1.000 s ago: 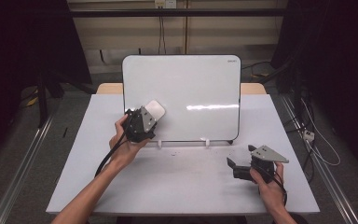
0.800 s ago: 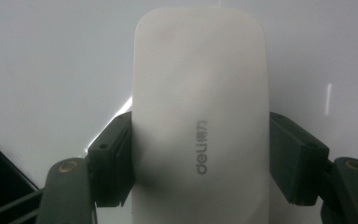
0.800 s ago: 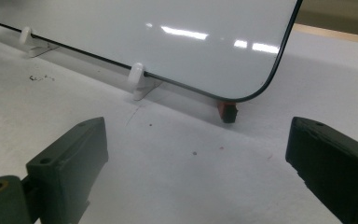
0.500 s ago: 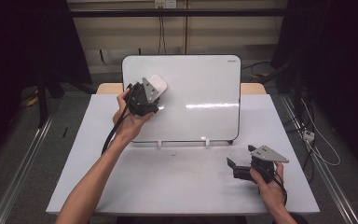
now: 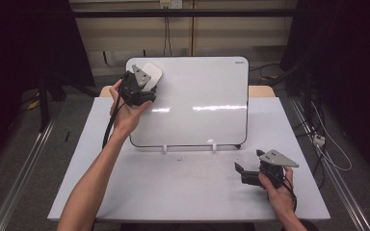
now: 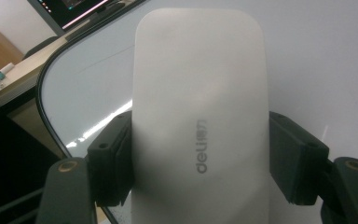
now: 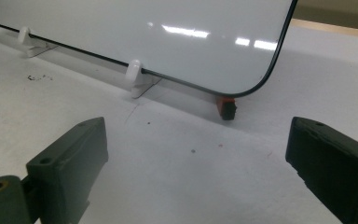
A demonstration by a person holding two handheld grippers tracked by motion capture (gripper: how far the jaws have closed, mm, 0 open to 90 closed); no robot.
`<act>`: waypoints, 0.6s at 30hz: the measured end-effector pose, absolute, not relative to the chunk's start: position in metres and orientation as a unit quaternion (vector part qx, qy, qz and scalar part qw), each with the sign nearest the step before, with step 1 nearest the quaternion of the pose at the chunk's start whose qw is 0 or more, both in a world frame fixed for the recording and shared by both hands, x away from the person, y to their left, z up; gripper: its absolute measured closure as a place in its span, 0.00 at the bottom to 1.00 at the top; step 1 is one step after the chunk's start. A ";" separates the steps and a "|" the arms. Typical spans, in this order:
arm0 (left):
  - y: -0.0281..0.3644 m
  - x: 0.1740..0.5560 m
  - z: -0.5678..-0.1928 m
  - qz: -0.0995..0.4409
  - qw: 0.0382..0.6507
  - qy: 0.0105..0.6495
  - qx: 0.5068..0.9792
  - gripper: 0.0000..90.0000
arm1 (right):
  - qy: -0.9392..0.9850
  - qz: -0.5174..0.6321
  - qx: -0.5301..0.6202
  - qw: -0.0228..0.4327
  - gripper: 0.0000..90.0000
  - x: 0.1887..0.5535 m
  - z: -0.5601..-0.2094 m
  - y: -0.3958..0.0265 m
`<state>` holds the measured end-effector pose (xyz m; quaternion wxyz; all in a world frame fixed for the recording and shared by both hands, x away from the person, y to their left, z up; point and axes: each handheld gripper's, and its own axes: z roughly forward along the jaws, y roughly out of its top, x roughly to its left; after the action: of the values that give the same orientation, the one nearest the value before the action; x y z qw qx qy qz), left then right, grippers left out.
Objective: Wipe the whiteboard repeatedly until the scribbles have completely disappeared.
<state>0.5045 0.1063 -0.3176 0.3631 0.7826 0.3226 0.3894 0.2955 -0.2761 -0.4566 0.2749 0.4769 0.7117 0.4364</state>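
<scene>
Leftmost, gripped high at the upper left corner of the whiteboard (image 5: 197, 101): a white eraser (image 5: 150, 74), pale and smooth, oblong with well-rounded corners, matte plastic with a grey embossed brand mark along its back, as seen in the left gripper view (image 6: 200, 121). Clamped at both long sides by the left gripper (image 5: 139, 89), black blocky pads (image 6: 114, 161) pressed tight against the eraser's flanks, jaws closed on it as far as its width allows. Pressed flat to the board's glossy face, near the curved black rim. Further right, the whiteboard itself: a rounded rectangle, shiny white with streaks of reflected light, thin dark edge, propped upright and tilted back on two small white clips (image 5: 164, 149) at its lower edge. Under the board's lower right corner, a small red and black piece (image 7: 227, 107), seen in the right gripper view. Below, the table (image 5: 173, 192): matte white top, faintly speckled with dark crumbs near the clips. Rightmost, the right gripper (image 5: 243, 173), low on the table near its front right, held well apart from the board, jaws standing wide open with nothing between them but bare tabletop.
</scene>
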 end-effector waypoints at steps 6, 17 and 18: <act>0.115 0.506 -0.315 0.359 0.388 0.332 0.781 0.35 | 0.712 0.438 0.476 0.275 0.06 0.296 -0.455 -0.273; 0.124 0.502 -0.316 0.340 0.410 0.326 0.781 0.35 | 0.713 0.437 0.476 0.273 0.06 0.298 -0.456 -0.273; 0.125 0.500 -0.315 0.341 0.416 0.325 0.778 0.35 | 0.714 0.436 0.475 0.273 0.06 0.298 -0.456 -0.273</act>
<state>0.5004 0.1245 -0.3147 0.4157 0.7779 0.3252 0.3410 0.2982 -0.2725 -0.4565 0.2730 0.4751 0.7139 0.4359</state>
